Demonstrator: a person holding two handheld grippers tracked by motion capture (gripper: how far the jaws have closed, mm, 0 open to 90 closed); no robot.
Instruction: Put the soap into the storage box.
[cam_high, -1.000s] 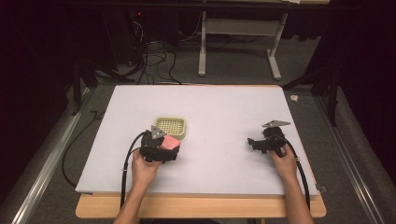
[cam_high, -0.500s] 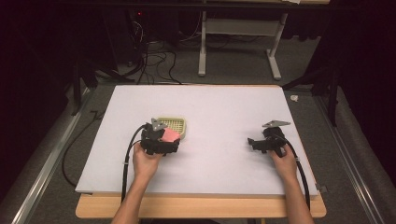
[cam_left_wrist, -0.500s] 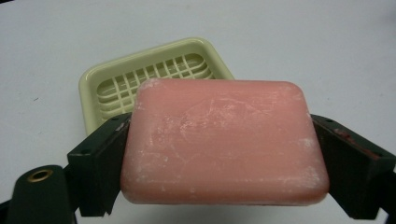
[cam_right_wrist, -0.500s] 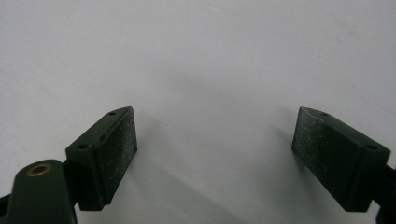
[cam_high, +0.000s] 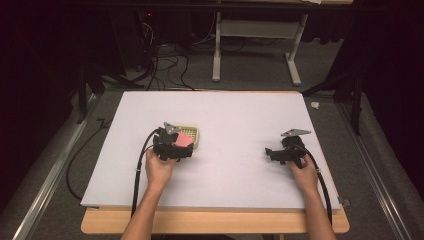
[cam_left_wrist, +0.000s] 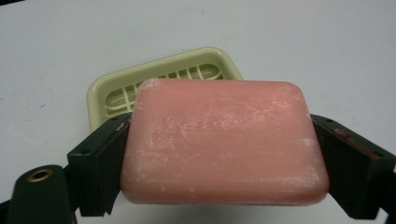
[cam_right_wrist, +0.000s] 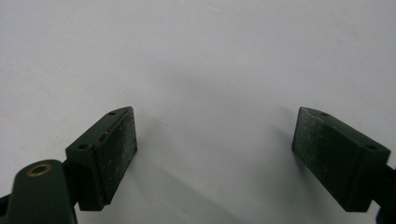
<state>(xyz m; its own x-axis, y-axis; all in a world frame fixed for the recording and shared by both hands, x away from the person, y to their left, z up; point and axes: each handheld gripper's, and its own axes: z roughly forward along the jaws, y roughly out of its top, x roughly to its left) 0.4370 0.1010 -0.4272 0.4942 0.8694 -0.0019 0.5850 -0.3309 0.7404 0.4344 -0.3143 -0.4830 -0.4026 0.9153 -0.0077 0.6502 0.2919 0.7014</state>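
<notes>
A person sits at a table covered with a white sheet (cam_high: 235, 120) and holds a pair of tongs in each hand. The left gripper (cam_left_wrist: 224, 154) is clenched on one pink bar of soap (cam_left_wrist: 224, 144), one black jaw pressed against each short end, so the bar's long axis runs straight across from jaw to jaw. The bar is held flat, broad face up, above the white surface.

Just ahead of the left tongs, beyond the far edge of the bar, lies one pale green soap dish (cam_left_wrist: 163, 77) with a slotted floor. Its long side runs roughly parallel to the bar, slightly skewed. The bar hides the dish's near part, so it is hard to tell how far over the dish it reaches. From above, the soap (cam_high: 184, 140) overlaps the near edge of the dish (cam_high: 192, 133), which sits just beyond the left tongs (cam_high: 172, 149).

The right gripper (cam_right_wrist: 215, 154) is released, its jaws spread wide with nothing between them, resting low over bare white surface. From above, it (cam_high: 272, 154) sits well apart from the dish, off to the right.

The left hand is far nearer the dish. Setting the bar down likely needs a short move forward and a lowering, keeping the bar parallel to the dish.

Count: one soap, one dish, two tongs.
</notes>
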